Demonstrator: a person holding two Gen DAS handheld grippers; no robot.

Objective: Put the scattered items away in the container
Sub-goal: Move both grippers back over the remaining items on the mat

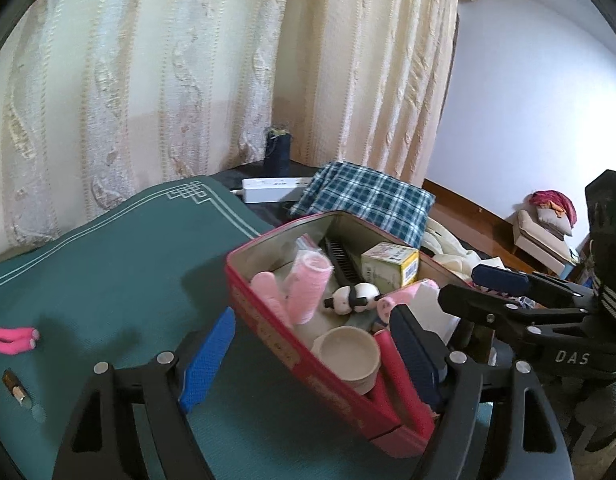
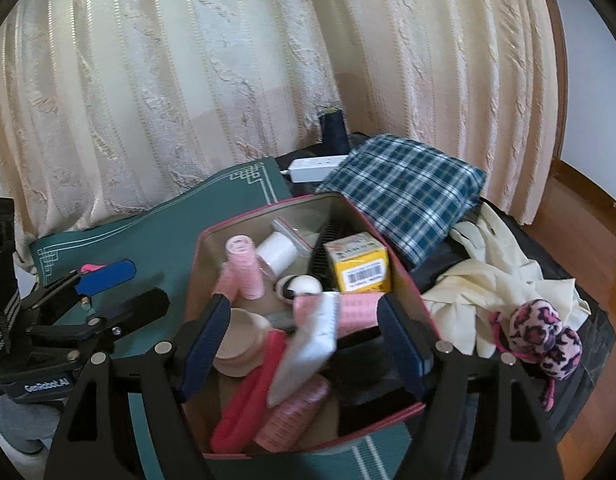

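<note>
A red tin box [image 1: 292, 360] [image 2: 403, 280] on the green mat [image 1: 108, 272] holds pink hair rollers [image 1: 308, 284] [image 2: 244, 268], a yellow carton [image 2: 361, 266], a panda figure [image 1: 353, 298], a beige cup [image 1: 349, 354] and a white packet [image 2: 311, 340]. My left gripper [image 1: 311, 364] is open, its jaws straddling the box's near wall. My right gripper [image 2: 304, 348] is open above the box, with the white packet and a pink roller [image 2: 359, 306] between its fingers, loose. A pink hair clip [image 1: 14, 340] and a small brown tube [image 1: 16, 388] lie on the mat at left.
A plaid cloth [image 2: 407, 188], a white power strip [image 2: 315, 168] and a dark thread spool [image 2: 333, 132] lie behind the box. Cream gloves [image 2: 491, 272] and a leopard-print scrunchie [image 2: 543, 336] lie right of it. A curtain hangs behind.
</note>
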